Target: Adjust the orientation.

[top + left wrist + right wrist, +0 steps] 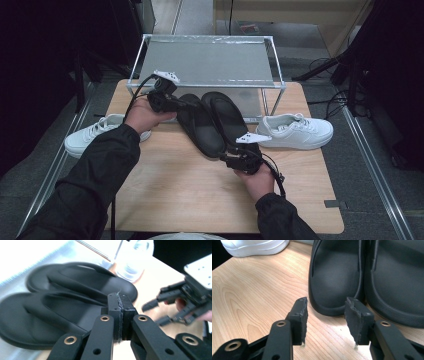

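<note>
— While clamped pad to pad on nothing, left gripper hovers low in its own view over the black sandals.
— And right gripper?
— Parted, empty, aimed at the heel of the left-hand sandal at upper centre of its view; pair lying mid-frame on the table in the high view, toes under the rack.
— Handling?
— Probably light, bendy foam, slightly grippy. Best pinched at heel rim or strap.
</note>
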`<action>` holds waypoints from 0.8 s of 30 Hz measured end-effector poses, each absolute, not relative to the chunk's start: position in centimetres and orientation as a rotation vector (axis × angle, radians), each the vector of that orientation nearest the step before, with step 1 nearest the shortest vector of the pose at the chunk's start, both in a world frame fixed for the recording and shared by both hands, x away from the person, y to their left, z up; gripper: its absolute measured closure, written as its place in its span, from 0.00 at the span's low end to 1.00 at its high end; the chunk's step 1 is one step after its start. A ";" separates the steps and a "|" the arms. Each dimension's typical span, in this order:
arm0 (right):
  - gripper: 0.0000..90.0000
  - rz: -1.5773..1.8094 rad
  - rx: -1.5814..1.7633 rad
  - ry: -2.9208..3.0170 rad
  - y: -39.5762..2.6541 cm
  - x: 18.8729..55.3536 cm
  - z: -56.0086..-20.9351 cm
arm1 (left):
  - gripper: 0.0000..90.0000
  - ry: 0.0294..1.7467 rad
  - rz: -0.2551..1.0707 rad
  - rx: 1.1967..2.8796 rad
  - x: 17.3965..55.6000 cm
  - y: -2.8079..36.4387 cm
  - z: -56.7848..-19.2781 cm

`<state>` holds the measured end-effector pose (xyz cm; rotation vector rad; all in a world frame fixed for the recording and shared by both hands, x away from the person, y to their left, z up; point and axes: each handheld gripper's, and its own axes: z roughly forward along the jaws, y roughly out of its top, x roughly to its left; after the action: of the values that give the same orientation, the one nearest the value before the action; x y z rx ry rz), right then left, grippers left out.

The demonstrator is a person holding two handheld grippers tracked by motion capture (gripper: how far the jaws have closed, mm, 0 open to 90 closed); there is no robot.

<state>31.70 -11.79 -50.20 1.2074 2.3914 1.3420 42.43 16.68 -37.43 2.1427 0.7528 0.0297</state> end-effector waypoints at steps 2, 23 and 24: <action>0.60 1.338 1.202 2.391 -11.9 31.7 -50.3 | 1.00 0.756 0.055 2.133 43.2 16.7 -36.5; 0.91 1.230 1.203 2.406 -11.9 32.5 -52.6 | 1.00 0.844 0.183 2.179 48.7 17.5 -34.4; 0.95 1.220 1.218 2.415 -11.9 32.7 -52.9 | 1.00 0.848 0.176 2.177 48.8 17.7 -34.5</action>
<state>32.72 -11.89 -52.85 1.2179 2.4145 1.2195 48.85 17.68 -34.50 2.1769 0.8476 0.1760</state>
